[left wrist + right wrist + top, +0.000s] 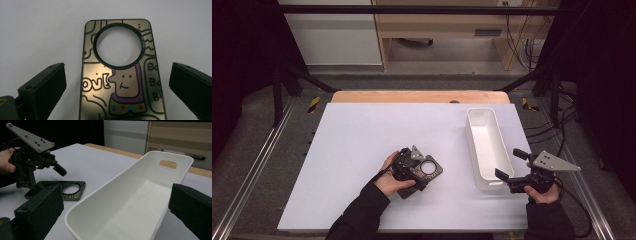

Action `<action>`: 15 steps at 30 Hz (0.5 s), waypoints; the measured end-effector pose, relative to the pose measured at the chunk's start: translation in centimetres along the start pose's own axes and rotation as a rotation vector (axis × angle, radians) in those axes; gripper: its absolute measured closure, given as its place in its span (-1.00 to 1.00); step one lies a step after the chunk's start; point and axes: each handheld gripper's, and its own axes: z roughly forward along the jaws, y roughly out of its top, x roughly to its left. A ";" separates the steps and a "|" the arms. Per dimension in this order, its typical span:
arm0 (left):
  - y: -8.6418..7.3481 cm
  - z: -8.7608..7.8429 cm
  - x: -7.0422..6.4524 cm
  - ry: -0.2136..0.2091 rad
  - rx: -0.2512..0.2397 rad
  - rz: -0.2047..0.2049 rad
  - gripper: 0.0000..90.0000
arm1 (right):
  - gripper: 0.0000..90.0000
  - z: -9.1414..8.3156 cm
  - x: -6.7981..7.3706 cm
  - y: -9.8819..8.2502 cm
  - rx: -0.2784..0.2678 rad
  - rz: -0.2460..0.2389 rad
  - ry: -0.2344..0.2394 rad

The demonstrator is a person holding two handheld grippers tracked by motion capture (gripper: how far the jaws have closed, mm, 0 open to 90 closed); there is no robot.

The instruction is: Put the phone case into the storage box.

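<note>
Phone case [122, 75]: lies flat on the white table [362, 140], left of the middle and near the person's edge; dark, glossy, with a big round hole toward its far end and cartoon drawings (a purple-collared figure, some bubble letters).
Left gripper [117, 87]: poised right over the case, jaws spread wide, one on each long side of it, both clear of its edges in the left gripper view; whether the tips touch the table I cannot tell.
Left hand [393, 181]: wrapped around that tool, dark sleeve behind it.
Right gripper [508, 165]: at the near end of the bin, jaws wide apart and holding nothing.
Bin [140, 202]: white, long and narrow, a handle slot in its far wall, standing on the right part of the table, well apart from the case.
Grey plate [30, 137]: on top of the left tool, seen from the right gripper view.
</note>
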 end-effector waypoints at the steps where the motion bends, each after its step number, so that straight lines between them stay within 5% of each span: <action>1: 0.0 0.1 0.0 -0.001 0.004 -0.001 -0.98 | -0.99 0.0 0.0 0.0 0.000 0.000 0.000; 15: -0.3 1.3 0.1 -0.016 0.060 -0.001 -0.88 | -0.99 -0.1 0.0 0.0 -0.005 -0.001 -0.001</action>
